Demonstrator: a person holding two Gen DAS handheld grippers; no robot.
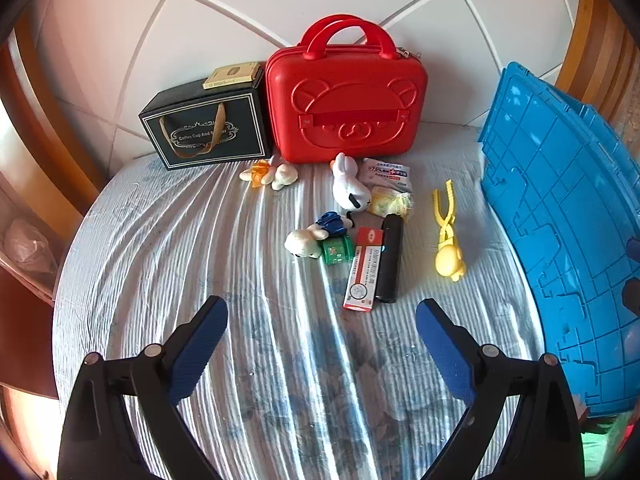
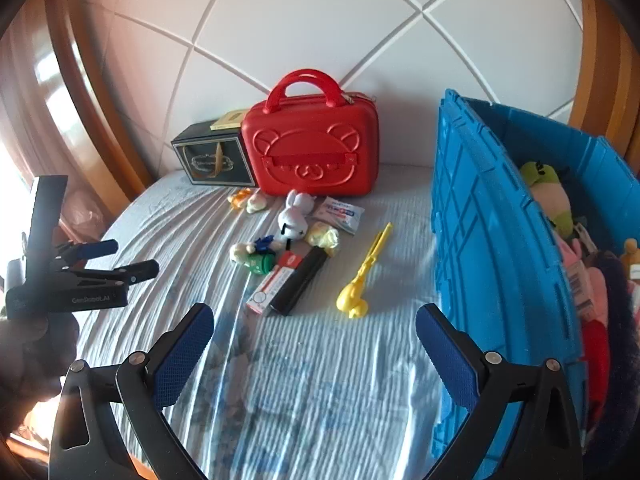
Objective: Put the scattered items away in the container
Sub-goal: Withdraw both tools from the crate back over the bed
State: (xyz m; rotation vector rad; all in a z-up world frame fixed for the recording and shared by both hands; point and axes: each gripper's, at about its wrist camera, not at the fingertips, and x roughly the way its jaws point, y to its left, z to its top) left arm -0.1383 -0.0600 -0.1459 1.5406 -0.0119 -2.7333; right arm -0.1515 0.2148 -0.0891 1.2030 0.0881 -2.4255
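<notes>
Blue container right of both open jaws

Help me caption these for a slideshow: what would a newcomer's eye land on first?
First, the red case with a bear face, upright against the white wall at the back of the bed. Next, the big blue crate on the right, already holding soft toys. Between them a clutter of small things lies on the striped sheet, the yellow duck tongs standing out most.

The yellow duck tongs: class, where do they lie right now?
In both views, the yellow tongs lie on the bed between the blue crate and the black tube.
</notes>
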